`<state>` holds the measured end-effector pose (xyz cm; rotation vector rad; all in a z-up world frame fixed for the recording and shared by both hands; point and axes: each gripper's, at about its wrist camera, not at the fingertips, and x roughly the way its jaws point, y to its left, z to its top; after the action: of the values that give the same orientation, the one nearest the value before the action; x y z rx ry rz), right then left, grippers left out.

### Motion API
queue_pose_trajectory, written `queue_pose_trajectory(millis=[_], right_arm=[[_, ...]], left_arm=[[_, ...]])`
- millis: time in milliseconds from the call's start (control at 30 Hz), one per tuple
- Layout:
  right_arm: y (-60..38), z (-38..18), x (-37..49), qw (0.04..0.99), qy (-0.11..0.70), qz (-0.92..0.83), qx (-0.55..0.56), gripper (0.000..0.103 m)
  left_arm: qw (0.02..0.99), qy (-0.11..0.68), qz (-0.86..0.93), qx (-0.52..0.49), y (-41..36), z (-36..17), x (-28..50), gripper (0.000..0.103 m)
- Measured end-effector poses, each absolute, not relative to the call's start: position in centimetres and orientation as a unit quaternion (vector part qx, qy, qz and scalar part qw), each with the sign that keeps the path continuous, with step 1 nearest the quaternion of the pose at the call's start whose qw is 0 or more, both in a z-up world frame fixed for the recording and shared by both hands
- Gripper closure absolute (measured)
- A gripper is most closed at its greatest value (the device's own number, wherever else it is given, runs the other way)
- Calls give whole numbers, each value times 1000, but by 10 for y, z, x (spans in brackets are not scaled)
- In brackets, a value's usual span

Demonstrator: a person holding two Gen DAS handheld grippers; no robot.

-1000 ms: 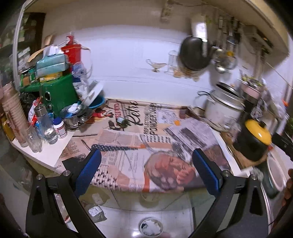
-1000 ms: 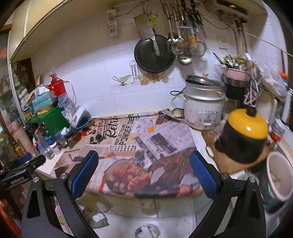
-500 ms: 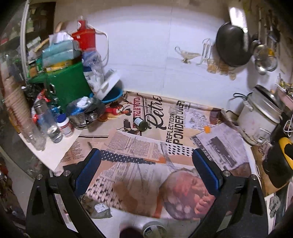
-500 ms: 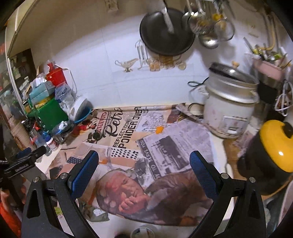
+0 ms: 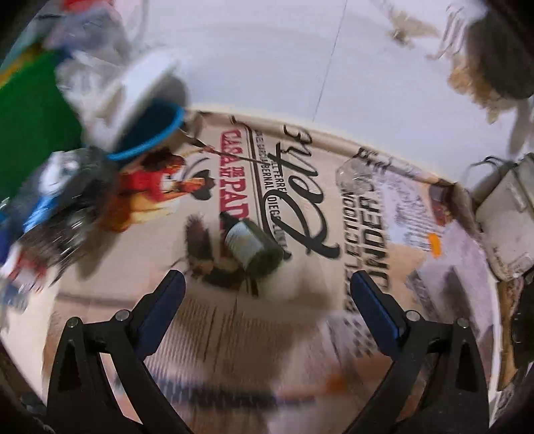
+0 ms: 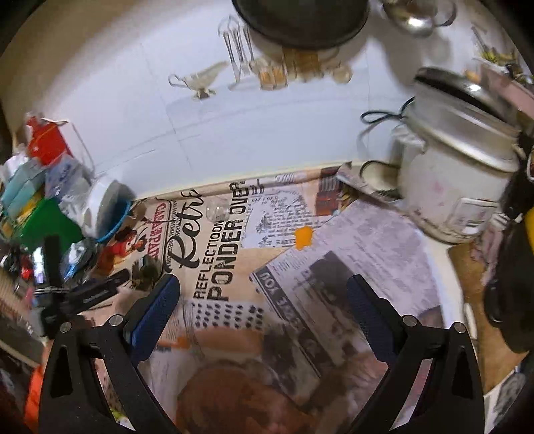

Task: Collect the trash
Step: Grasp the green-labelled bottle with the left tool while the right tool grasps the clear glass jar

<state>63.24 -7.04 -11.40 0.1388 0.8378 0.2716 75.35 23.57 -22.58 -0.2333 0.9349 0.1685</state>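
A small dark green bottle [image 5: 251, 245] with a pale label lies on its side on the newspaper-covered counter [image 5: 300, 207]. My left gripper [image 5: 265, 287] is open and empty, just short of the bottle. A crumpled clear plastic piece [image 5: 353, 173] lies further back, also seen in the right wrist view [image 6: 217, 208]. A small orange scrap [image 6: 303, 236] lies on the paper ahead of my right gripper [image 6: 262, 288], which is open and empty above the counter. The left gripper shows in the right wrist view [image 6: 80, 293].
A blue-rimmed bowl [image 5: 150, 133], a green box [image 5: 30, 123] and cluttered bottles crowd the left end. A white rice cooker [image 6: 457, 173] with its cord stands at the right by a yellow-lidded black pot [image 6: 520, 267]. A pan [image 6: 300, 20] hangs on the tiled wall.
Both grippers have moved forward and lower over the counter. The left one has closed in on the green bottle; the right one has neared the orange scrap. Both stay open.
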Motion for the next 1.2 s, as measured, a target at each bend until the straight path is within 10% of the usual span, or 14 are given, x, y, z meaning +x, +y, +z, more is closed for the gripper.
queue_pose_trajectory(millis=[333,833,1100,1200], right_arm=[[-6,-157,711,878,451,145,63,4],[101,-224,832,871,473,129,38,7],[115,-258,853,853,506,129,16,63],[108,-248,838,857,494,143,22,64]], left_arm=[[876,474,50,-73,252,-277,811,41],[897,429,42,-95,298,-247,784,42],[903,413,46,-108,309,-232,770,42],[907,405,45,-102,304,-224,764,42]])
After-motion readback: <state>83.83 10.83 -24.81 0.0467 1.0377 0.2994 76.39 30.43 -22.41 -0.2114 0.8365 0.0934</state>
